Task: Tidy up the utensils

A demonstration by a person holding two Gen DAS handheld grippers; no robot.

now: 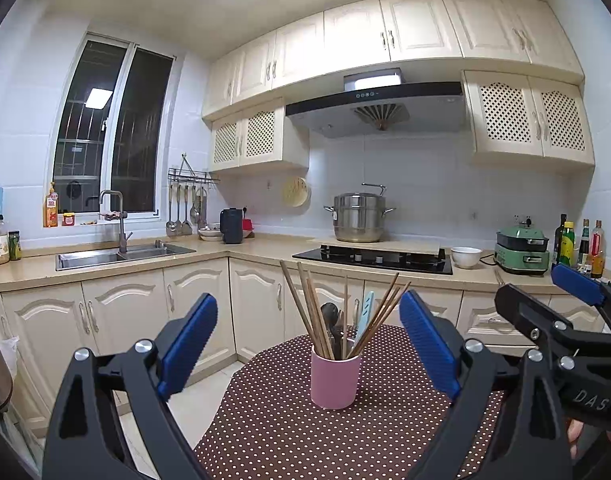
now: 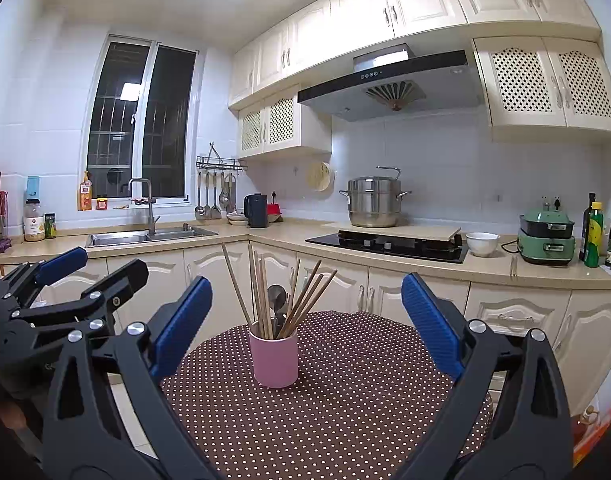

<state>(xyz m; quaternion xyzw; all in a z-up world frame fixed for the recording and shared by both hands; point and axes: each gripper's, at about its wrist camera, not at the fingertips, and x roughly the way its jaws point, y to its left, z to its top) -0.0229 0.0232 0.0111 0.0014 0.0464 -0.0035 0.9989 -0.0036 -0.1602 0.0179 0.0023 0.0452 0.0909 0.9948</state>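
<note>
A pink cup (image 1: 334, 380) stands upright on a round table with a brown polka-dot cloth (image 1: 289, 440). It holds several wooden chopsticks (image 1: 309, 312), a dark spoon (image 1: 329, 314) and a light teal utensil (image 1: 365, 312). My left gripper (image 1: 309, 344) is open and empty, held back from the cup, which sits between its blue pads. In the right wrist view the cup (image 2: 274, 360) with chopsticks (image 2: 261, 296) stands a little left of centre on the cloth (image 2: 345, 420). My right gripper (image 2: 307, 324) is open and empty. Each gripper shows at the edge of the other's view.
Behind the table runs an L-shaped counter with a sink (image 1: 121, 258), a black hob (image 1: 373, 260) with a steel pot (image 1: 359, 218), a white bowl (image 1: 465, 257), a green cooker (image 1: 521, 252) and bottles (image 1: 577, 244). Ladles hang on a wall rack (image 1: 185, 208).
</note>
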